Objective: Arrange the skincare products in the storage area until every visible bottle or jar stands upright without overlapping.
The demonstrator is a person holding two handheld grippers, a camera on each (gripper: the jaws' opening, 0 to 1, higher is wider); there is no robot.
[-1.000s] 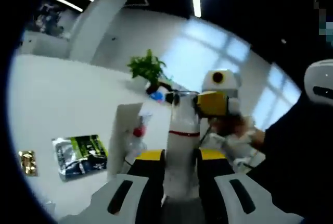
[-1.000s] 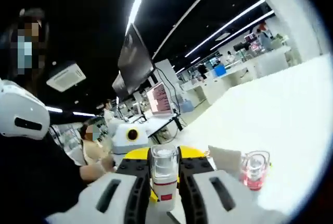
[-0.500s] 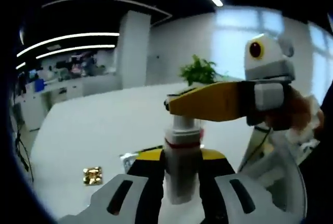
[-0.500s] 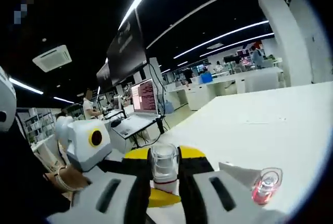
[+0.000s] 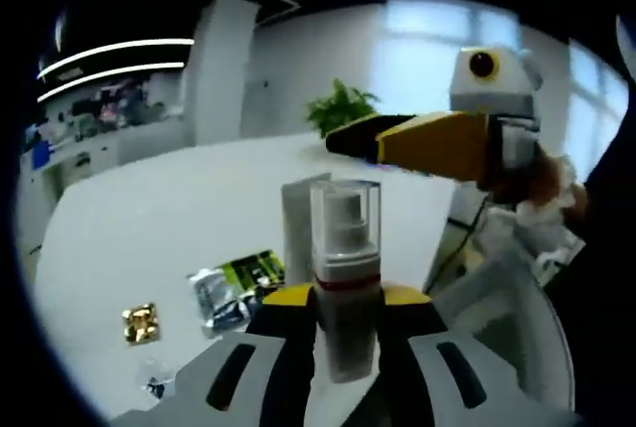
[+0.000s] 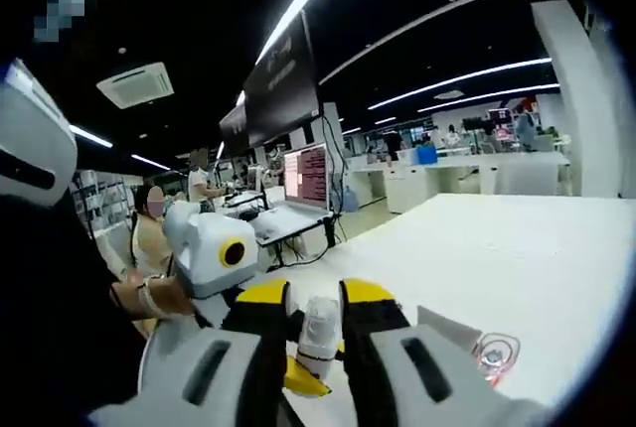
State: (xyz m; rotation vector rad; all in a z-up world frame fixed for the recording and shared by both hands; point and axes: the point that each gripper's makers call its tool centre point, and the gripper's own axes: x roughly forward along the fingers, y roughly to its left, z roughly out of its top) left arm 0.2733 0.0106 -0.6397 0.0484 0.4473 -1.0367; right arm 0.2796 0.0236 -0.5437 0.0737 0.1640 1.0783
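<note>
My left gripper [image 5: 345, 300] is shut on a grey bottle [image 5: 345, 333] with a red band and a clear cap [image 5: 345, 216] over its pump, holding it upright above the table. My right gripper [image 5: 422, 142] hangs a little above and to the right of that cap, apart from it. In the right gripper view my right gripper [image 6: 316, 300] stands open by about a cap's width, and the bottle's top [image 6: 318, 326] shows beyond the gap. The left gripper [image 6: 211, 248] and a hand holding it lie to the left there.
On the white table [image 5: 149, 228] stand a white box [image 5: 296, 216] behind the bottle, a green and silver sachet [image 5: 234, 283] and a small gold packet [image 5: 139, 322]. A pink clear jar [image 6: 494, 353] sits beside a white card [image 6: 447, 328]. Desks and people are far behind.
My right gripper was on the bottle's cap and has come off it, backing up and away. The left gripper keeps its hold on the bottle. Both views have shifted.
</note>
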